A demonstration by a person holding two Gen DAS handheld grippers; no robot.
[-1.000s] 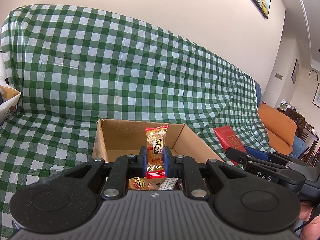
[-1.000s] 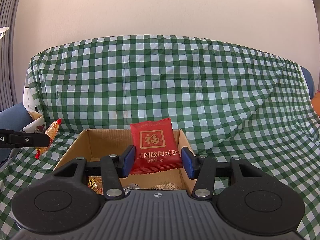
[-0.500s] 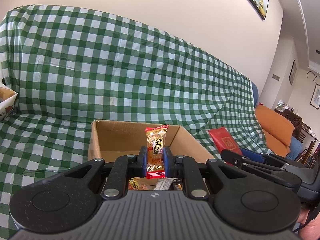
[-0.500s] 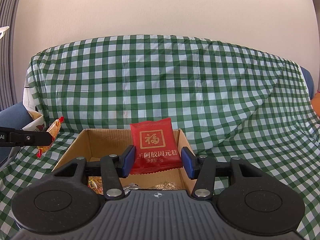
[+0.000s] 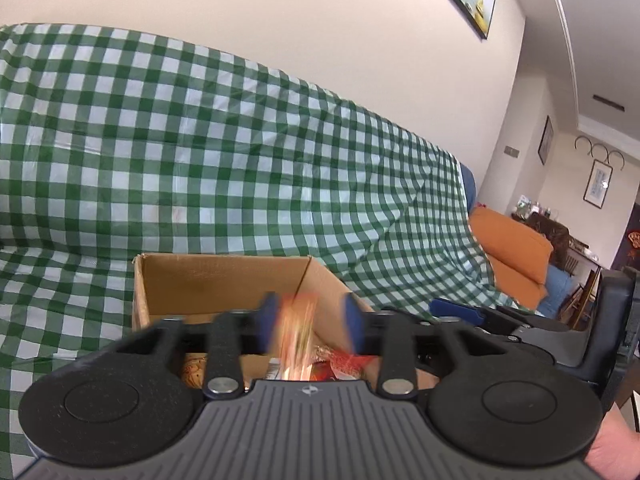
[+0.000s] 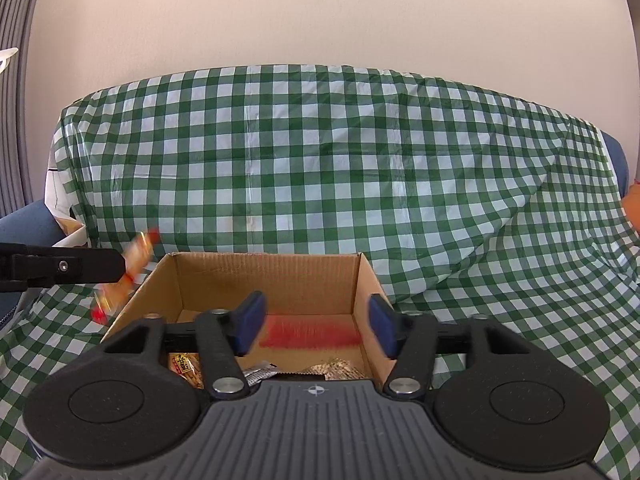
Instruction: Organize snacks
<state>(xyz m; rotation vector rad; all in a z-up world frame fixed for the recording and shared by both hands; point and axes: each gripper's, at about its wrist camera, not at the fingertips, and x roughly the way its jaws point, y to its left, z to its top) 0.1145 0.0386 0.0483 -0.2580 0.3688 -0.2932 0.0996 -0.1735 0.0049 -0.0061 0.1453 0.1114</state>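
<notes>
Here, in your left wrist view, the left gripper has just been opening: its blue pads stand apart, and the orange snack packet shows as a blurred streak between them, touching neither pad. It hangs above the near end of the cardboard box, which sits on the green checked cloth. More packets lie in the box bottom. To the far right you see the right gripper's blue pad and dark body.

In your right wrist view, the right gripper has also just been opening; its jaws stand wide. The red packet is a blurred red band between the pads, clear of both, low inside the box. At the left edge, the left gripper's black finger reaches in, with the orange packet blurred just beside its tip, near the box's left wall.
</notes>
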